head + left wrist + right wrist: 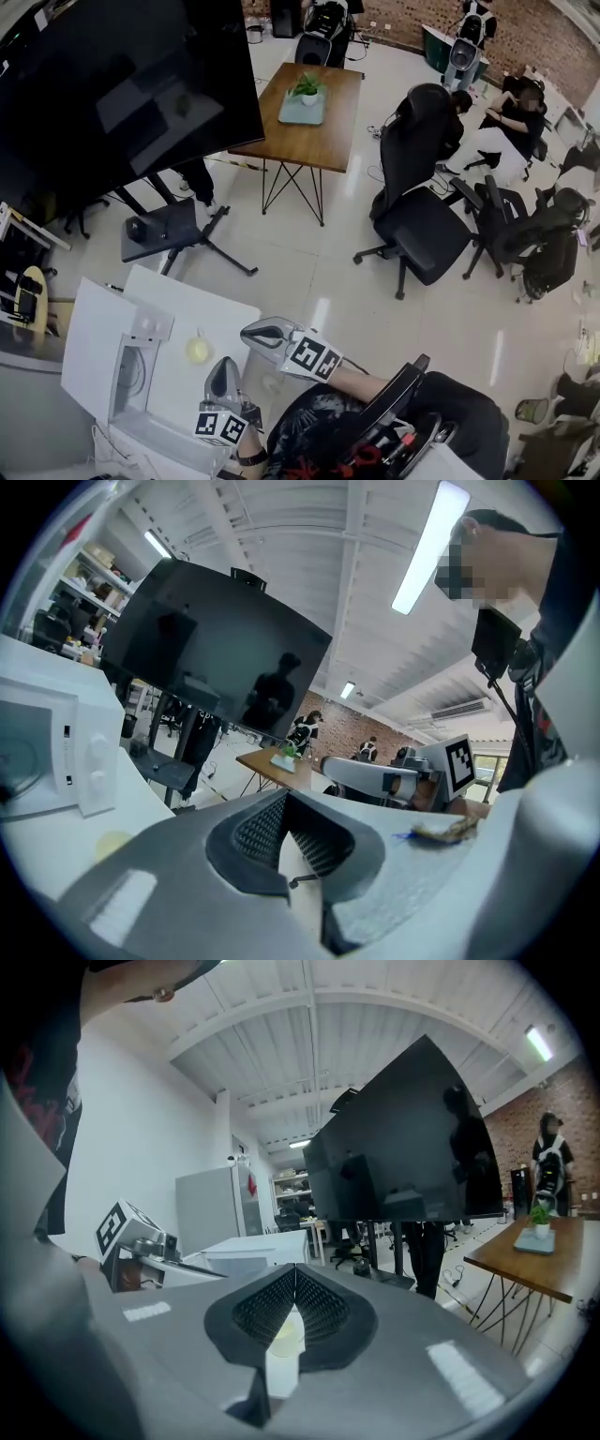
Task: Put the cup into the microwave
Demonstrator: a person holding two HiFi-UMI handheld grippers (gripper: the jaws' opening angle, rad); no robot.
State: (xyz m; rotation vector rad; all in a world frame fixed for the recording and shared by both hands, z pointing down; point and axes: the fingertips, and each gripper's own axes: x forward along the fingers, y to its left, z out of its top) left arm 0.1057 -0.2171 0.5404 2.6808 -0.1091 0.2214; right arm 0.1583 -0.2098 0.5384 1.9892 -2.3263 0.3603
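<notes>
A small pale yellow cup [197, 350] stands on the white table [220, 309], just in front of the white microwave [131, 375]. The microwave's window and two knobs face me. My left gripper [223, 367] hovers over the table's near edge, right of the cup, shut and empty. My right gripper [253, 331] is further right, beside the cup, also shut and empty. In the left gripper view the left gripper [286, 794] has the cup [112, 843] low on its left and the microwave [56, 752] beyond. Under the right gripper [295, 1267] the cup [284, 1333] shows through the gap.
A large dark screen [122, 94] on a stand rises beyond the white table. Further off are a wooden table [309, 117] with a plant, black office chairs [422, 216] and seated people [506, 122] at the back right. Open floor lies between them.
</notes>
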